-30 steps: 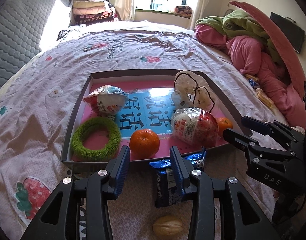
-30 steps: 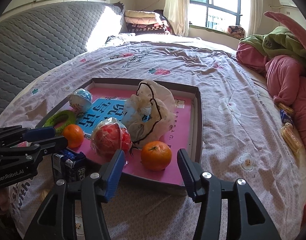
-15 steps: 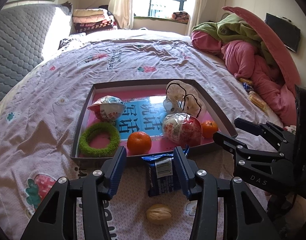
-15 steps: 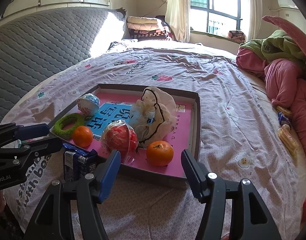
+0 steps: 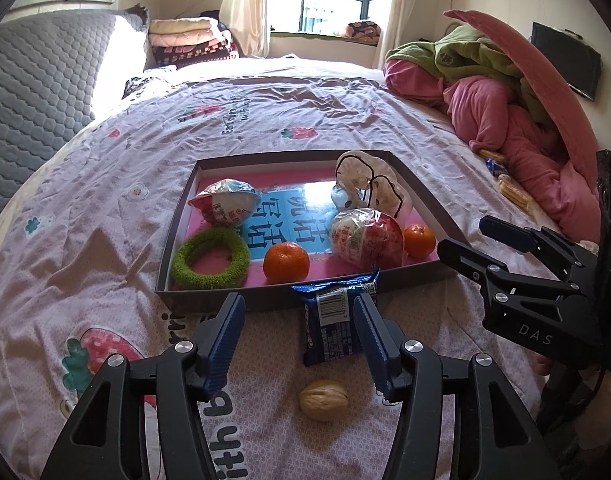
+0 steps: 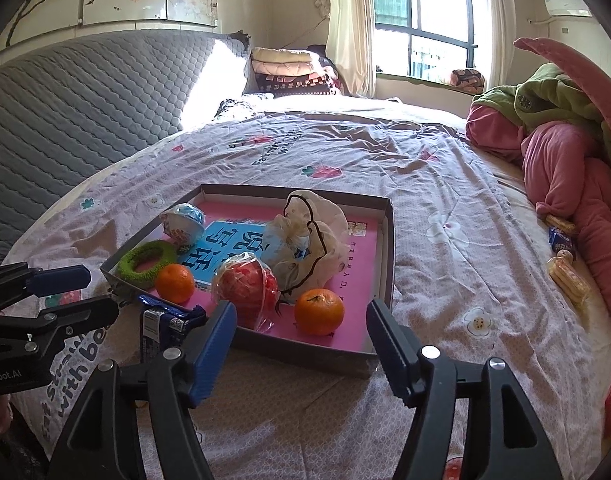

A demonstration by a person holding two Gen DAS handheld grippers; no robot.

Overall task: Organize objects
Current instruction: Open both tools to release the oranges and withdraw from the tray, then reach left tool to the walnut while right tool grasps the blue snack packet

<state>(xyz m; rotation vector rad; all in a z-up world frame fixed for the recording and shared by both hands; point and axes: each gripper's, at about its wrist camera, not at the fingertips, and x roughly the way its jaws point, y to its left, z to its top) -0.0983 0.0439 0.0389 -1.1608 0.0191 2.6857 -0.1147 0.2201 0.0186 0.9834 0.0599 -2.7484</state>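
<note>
A shallow grey box [image 5: 301, 295] [image 6: 387, 216] with a pink floor lies on the bed. It holds two oranges [image 5: 286, 262] [image 6: 319, 311], a green fuzzy ring [image 5: 210, 258], two wrapped balls [image 5: 365, 238] [image 5: 225, 204] and a white drawstring bag [image 6: 311, 236]. A blue snack packet [image 5: 332, 322] leans on the box's near wall. A walnut [image 5: 324, 399] lies on the sheet below it. My left gripper [image 5: 297, 334] hovers before the box, jaws opening, nothing pressed between the pads. My right gripper [image 6: 301, 344], jaws also opening, hangs empty near the box's front corner.
A heap of pink and green bedding [image 5: 505, 92] lies at the right. More snack packets [image 6: 565, 264] rest beside it. Folded blankets [image 6: 293, 68] are stacked by the window, and a grey quilted headboard [image 6: 85, 112] runs along the left.
Both grippers drew back and rose from the box while their jaws widened. The orange each framed stays in the box. The snack packet and walnut show more fully.
</note>
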